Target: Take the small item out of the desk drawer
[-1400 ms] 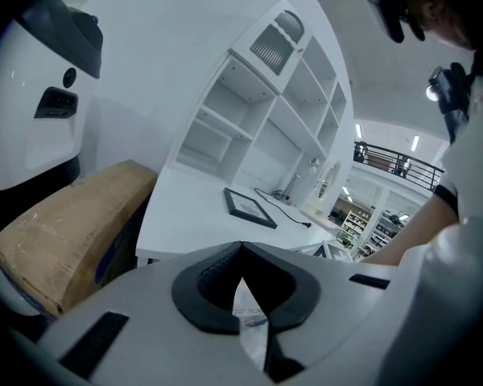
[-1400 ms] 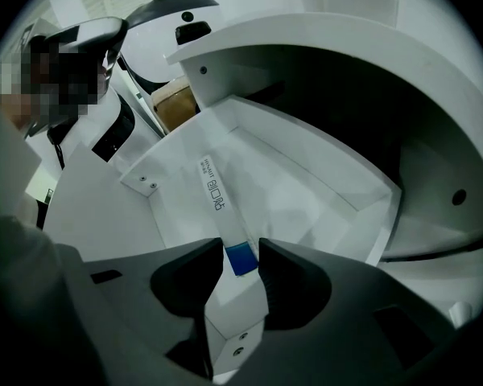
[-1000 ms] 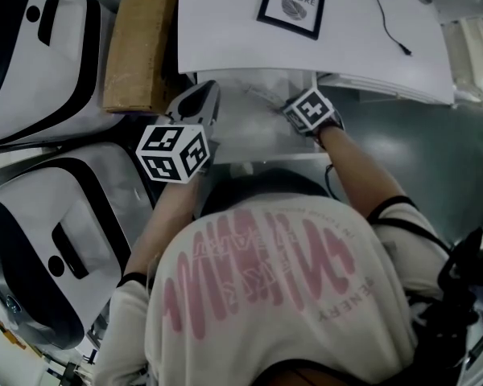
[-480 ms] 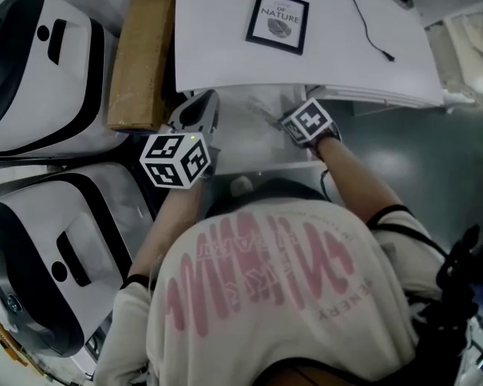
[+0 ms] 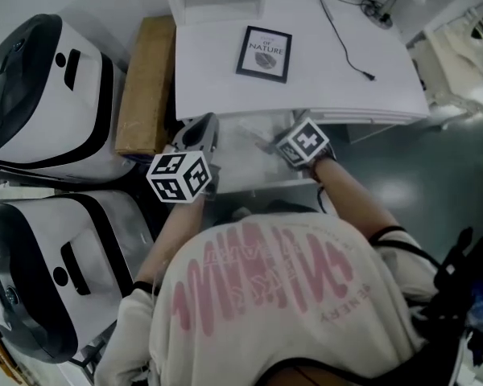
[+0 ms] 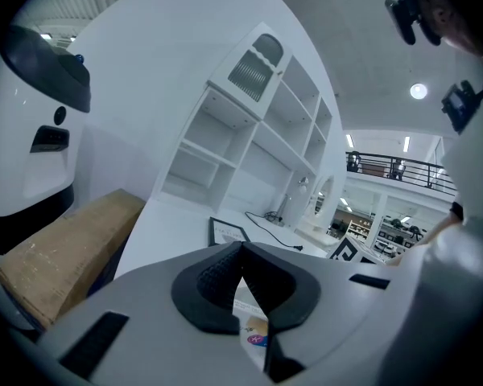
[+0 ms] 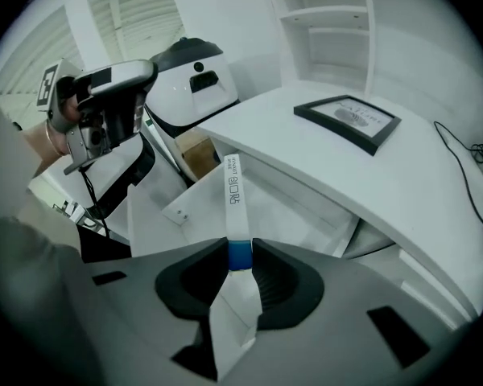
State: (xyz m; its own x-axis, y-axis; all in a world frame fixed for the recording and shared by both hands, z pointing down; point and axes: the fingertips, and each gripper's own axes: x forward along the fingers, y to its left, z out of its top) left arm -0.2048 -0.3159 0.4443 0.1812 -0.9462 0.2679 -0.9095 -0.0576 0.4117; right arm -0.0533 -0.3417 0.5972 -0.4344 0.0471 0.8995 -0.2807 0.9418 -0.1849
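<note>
One grip is made: your right tongs (image 7: 240,253) have just closed onto the slim white blue-banded sachet (image 7: 234,199), open white drawer (image 7: 177,209) just beyond; lift away. Left tongs (image 6: 241,248) sit together, empty.

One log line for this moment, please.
right gripper: shut on white packet | left gripper: shut, empty | drawer: open

My right gripper (image 7: 240,254) pinches a thin white strip (image 7: 234,187) at its blue band, the strip standing up over the open drawer (image 7: 177,211) beneath the desk (image 7: 386,183).
</note>
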